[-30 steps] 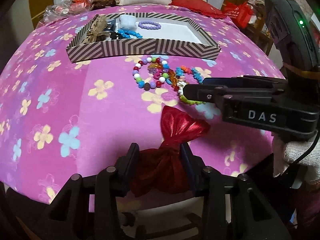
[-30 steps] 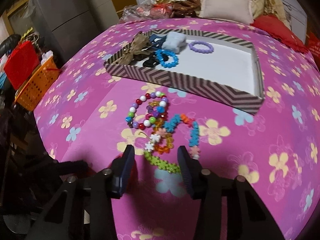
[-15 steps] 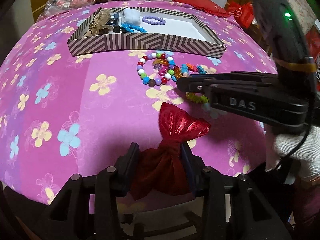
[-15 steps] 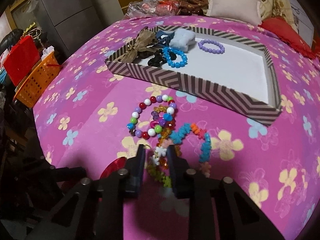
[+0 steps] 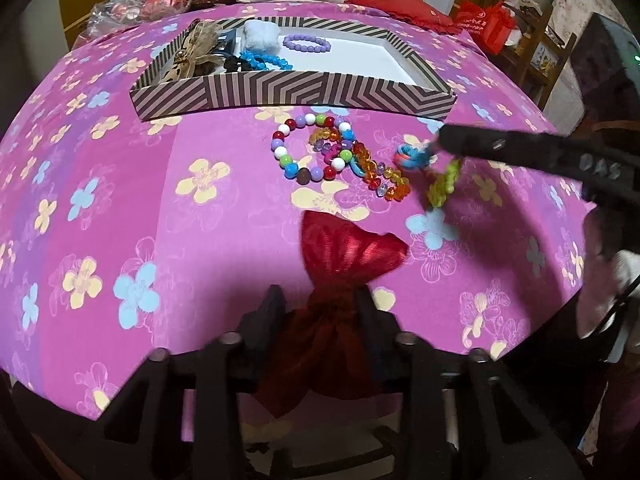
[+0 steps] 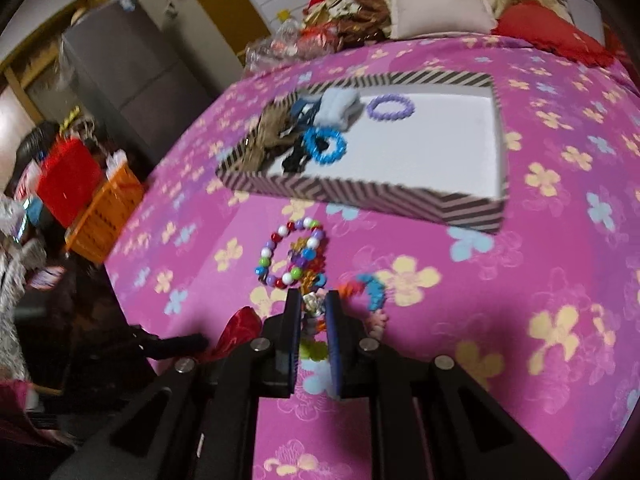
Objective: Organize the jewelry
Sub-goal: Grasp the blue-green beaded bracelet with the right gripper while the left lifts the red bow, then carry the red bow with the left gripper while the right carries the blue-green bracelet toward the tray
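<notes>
A red organza pouch (image 5: 348, 248) lies at the near edge of the pink flowered bedspread (image 5: 120, 200). My left gripper (image 5: 320, 304) is closing on its gathered neck, and both pads touch the cloth. My right gripper (image 6: 312, 308) is shut on a flower-bead bracelet (image 6: 372, 292). In the left wrist view that bracelet (image 5: 442, 182) hangs green and blue from the right gripper's tip (image 5: 442, 140), partly off the cloth. A round multicolour bead bracelet (image 5: 308, 148) and an amber crystal one (image 5: 376, 168) lie just left of it. Behind them stands a chevron-striped tray (image 5: 296, 88).
The tray holds a purple bracelet (image 5: 306, 43), a blue one (image 5: 262, 60), a brown bow (image 5: 192, 48) and a white pad at its left end. Pillows and clutter lie beyond it. An orange basket (image 6: 104, 216) and a grey cabinet stand left of the bed. A gloved hand (image 5: 616, 280) holds the right gripper.
My right gripper shut on the flower-bead bracelet and drew it up and to the right, away from the other bracelets. The left jaws narrowed on the pouch's neck.
</notes>
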Action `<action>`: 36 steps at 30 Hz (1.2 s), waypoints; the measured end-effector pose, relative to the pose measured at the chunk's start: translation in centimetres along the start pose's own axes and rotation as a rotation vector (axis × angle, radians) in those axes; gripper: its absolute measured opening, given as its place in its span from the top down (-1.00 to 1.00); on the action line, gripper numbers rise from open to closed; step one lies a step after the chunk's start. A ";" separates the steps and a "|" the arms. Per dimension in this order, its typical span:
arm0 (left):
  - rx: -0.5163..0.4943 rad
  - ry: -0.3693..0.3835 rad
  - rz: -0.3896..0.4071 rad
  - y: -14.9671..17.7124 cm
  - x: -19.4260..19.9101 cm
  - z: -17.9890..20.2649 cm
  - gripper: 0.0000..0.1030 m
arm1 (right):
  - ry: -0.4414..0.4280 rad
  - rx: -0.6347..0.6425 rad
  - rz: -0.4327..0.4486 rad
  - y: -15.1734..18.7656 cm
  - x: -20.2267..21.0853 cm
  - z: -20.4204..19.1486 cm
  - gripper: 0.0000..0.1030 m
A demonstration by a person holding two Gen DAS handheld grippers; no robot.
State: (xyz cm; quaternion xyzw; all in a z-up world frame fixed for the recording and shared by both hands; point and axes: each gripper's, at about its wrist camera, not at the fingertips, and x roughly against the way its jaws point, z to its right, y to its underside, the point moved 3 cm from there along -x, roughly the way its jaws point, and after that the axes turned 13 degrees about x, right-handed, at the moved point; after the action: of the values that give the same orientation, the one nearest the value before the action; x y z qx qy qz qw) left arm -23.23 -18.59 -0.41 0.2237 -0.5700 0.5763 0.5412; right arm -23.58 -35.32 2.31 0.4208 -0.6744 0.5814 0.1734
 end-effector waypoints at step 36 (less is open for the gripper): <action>-0.012 -0.081 0.181 -6.9 3.1 0.7 0.71 | 0.060 0.017 0.176 -6.4 5.5 1.0 0.76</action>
State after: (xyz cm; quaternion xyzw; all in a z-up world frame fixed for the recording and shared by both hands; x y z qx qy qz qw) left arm -18.41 -19.74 5.29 0.1911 -0.6127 0.6099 0.4648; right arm -21.60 -38.11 10.16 0.3438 -0.6983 0.6125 0.1379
